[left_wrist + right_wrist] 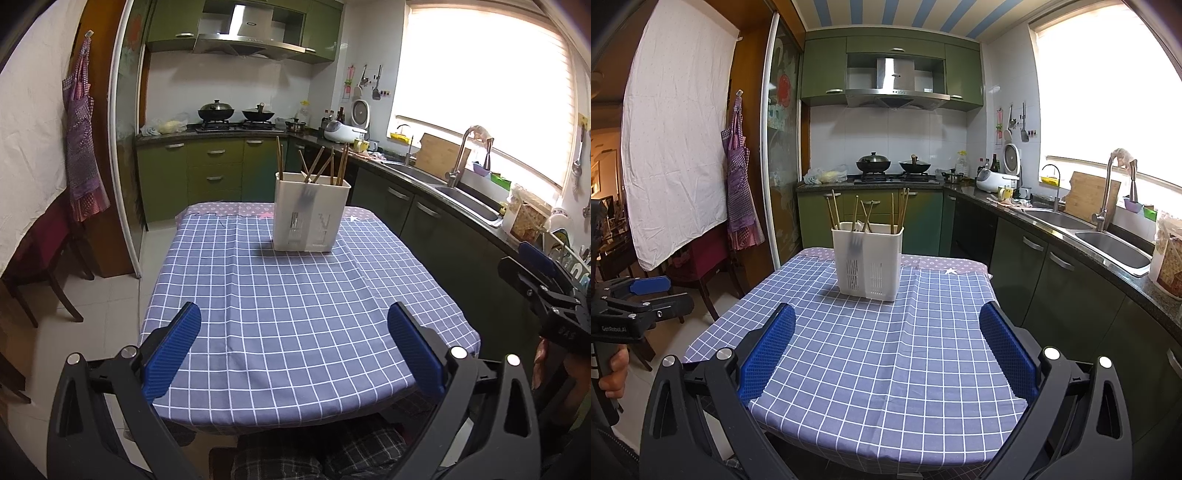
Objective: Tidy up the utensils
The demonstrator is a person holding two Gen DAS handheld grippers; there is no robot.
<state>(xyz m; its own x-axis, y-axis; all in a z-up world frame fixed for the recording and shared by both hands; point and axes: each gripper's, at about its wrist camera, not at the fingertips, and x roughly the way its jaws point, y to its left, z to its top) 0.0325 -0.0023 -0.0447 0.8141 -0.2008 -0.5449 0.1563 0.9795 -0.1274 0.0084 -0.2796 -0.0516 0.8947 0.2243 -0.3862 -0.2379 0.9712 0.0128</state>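
Chopsticks [865, 216], roughly eight, are stood in one white holder [868, 262] near the worktop [886, 369] far edge. Left claw [294, 350] and right claw [886, 349] are held wide, empty, above the near edge.

The left gripper [293, 347] hangs over the near edge of a table covered by a blue checked cloth [295, 295], its blue-padded fingers [173, 350] spread wide with nothing between them. At the far end of the cloth a white utensil holder [310, 216] stands upright, wooden chopsticks [321, 164] leaning out of its top at mixed angles. At the right edge, part of the right gripper [543, 284] shows. Behind the table run green cabinets [214, 173], a stove with two woks [236, 110] and, on the right, a steel sink [465, 195] beneath a bright window.
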